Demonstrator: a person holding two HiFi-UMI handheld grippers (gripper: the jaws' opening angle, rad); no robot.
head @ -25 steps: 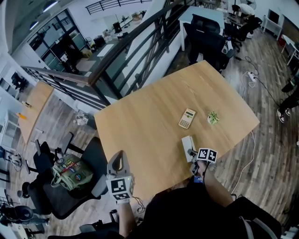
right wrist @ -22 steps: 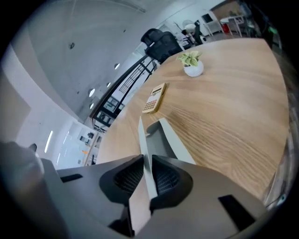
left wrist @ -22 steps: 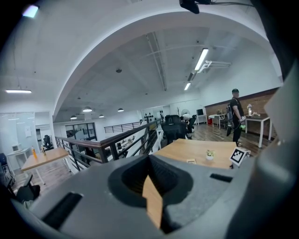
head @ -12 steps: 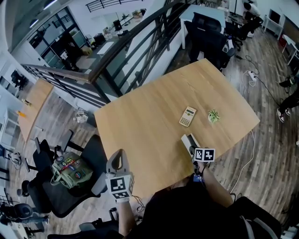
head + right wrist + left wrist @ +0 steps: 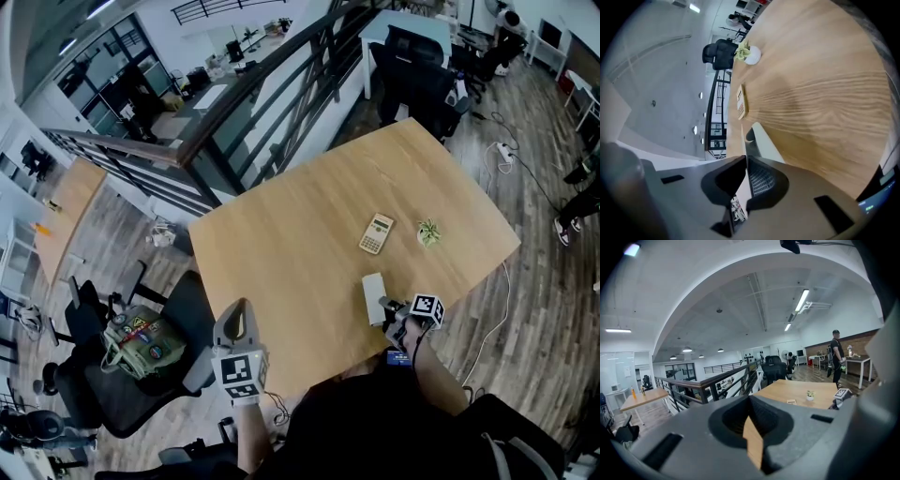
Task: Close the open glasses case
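1. Lying flat near the front edge of the table [image 5: 281, 234], the glasses case [image 5: 374, 296] is seen on the near side of the calculator [image 5: 376, 234] and the small plant [image 5: 428, 234].
2. The right gripper [image 5: 388, 317] is held at the case's near end; its jaws are closing, almost together, with only a pale sliver seen in the slit, so no grip can be confirmed.
3. The left gripper [image 5: 236, 319] is held off the table's corner, jaws together and empty.

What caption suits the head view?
Glasses case at the near edge of a wooden table, calculator and small potted plant beyond.
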